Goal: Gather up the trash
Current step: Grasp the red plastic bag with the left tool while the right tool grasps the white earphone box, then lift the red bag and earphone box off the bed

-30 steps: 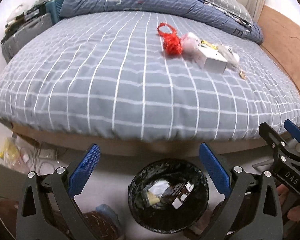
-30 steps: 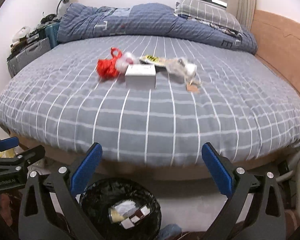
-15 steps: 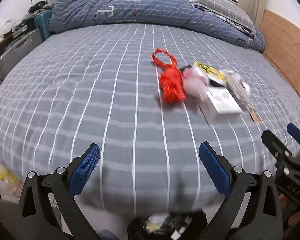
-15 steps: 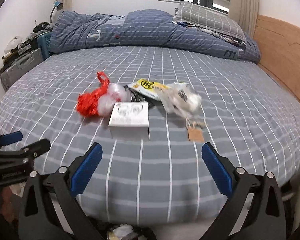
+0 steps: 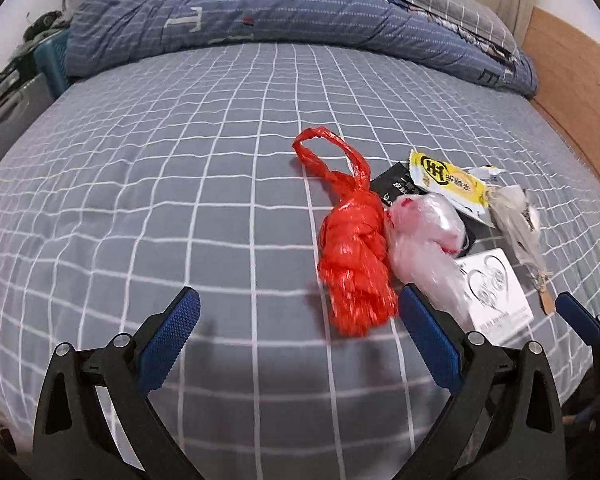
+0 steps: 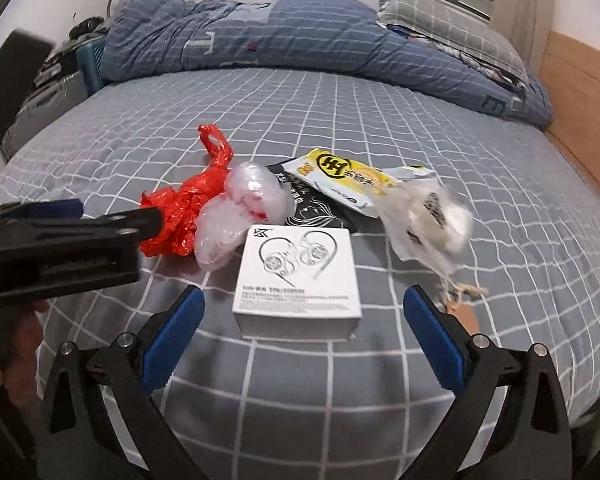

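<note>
Both grippers over the near part of the bed [image 5: 140,208], jaws wide apart, nothing held: left gripper [image 5: 296,344] just short of the red plastic bag [image 5: 354,256], right gripper [image 6: 304,340] lined up on the white earphone box [image 6: 300,276]. Trash sits in one cluster mid-bed: red bag touching a crumpled clear bag [image 6: 240,216], box just in front of it, crumpled clear wrapper [image 6: 428,220] to the right, yellow snack packet [image 6: 348,180] and black packet [image 6: 316,208] behind. Rumpled blue duvet [image 6: 260,40] and pillow [image 6: 452,28] at the far end.

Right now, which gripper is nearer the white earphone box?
Right. The right gripper sits open directly in front of the white earphone box; the left gripper faces the red bag, box off to its right.
</note>
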